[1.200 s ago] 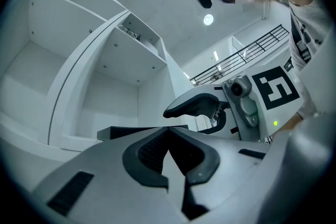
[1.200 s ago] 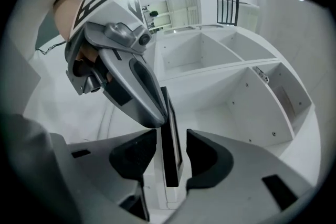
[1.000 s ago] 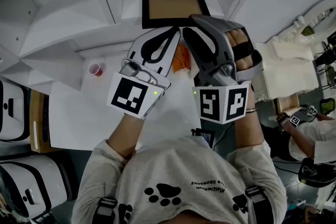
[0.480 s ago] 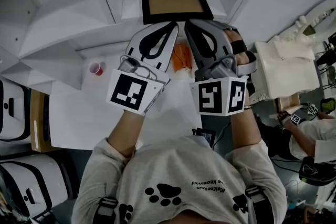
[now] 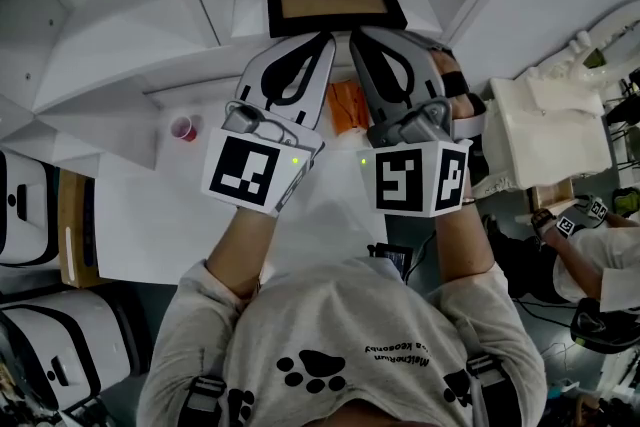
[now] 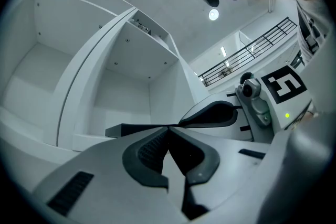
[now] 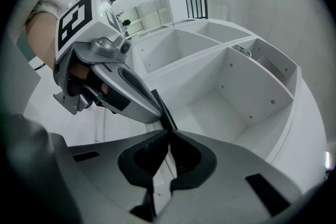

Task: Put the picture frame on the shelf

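The picture frame [image 5: 333, 0], black-rimmed with a brown middle, is held at the mouth of the white shelf's [image 5: 120, 15] middle compartment. My left gripper [image 5: 325, 41] and right gripper [image 5: 357, 37] stand side by side, each shut on the frame's near edge. In the left gripper view the frame [image 6: 134, 130] shows as a dark slab running from my shut left gripper [image 6: 168, 128], in front of an open compartment [image 6: 126, 65]. From the right gripper view the frame [image 7: 159, 103] appears edge-on above my shut right gripper [image 7: 169, 131]. I cannot tell whether it rests on the shelf board.
A small red cup [image 5: 182, 130] and an orange object [image 5: 347, 107] lie on the white table [image 5: 140, 215] below the grippers. Black-and-white cases [image 5: 30, 205] stand at the left. Another person [image 5: 600, 245] sits at the right beside white clutter.
The right gripper's jaws, wide apart a second ago, have shut on the frame's edge. Frame and both grippers have shifted slightly farther toward the shelf.
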The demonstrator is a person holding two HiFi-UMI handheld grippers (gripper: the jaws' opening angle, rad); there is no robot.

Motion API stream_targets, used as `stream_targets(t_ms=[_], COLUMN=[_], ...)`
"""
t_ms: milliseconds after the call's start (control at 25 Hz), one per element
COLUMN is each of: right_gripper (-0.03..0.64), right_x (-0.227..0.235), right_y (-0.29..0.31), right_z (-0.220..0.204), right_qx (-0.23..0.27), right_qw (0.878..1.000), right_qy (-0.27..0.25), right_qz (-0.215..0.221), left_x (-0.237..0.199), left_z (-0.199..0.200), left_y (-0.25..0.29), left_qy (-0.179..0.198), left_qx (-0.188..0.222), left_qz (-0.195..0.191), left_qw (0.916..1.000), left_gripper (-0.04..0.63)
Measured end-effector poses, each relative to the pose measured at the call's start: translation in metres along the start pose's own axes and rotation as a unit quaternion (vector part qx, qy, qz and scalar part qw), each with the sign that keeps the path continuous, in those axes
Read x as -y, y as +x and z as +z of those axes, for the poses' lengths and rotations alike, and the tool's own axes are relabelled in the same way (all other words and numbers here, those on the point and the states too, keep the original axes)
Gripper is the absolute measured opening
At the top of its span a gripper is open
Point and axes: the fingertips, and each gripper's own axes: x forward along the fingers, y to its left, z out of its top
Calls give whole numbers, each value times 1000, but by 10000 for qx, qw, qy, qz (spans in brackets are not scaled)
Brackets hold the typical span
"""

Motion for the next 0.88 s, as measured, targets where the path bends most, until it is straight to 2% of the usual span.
stream_targets(t_ms=[440,680,880], right_gripper=[43,43,40], right_x=[-1,-4,-10], right_y=[8,-12,-38], right_z=[3,17,25], right_qx=[106,179,253], right_qw=[9985,9972,9936], right_qy=[533,711,1078], right_qz=[-41,-127,-215], left_x=[-13,4,22], left_z=[1,12,16], left_y=[-7,-25,-44], left_qy=[-17,70,105], left_qx=[-33,-61,-110], left_qz=[201,189,199], left_qw=[9998,9998,9997], left_gripper=[20,20,20])
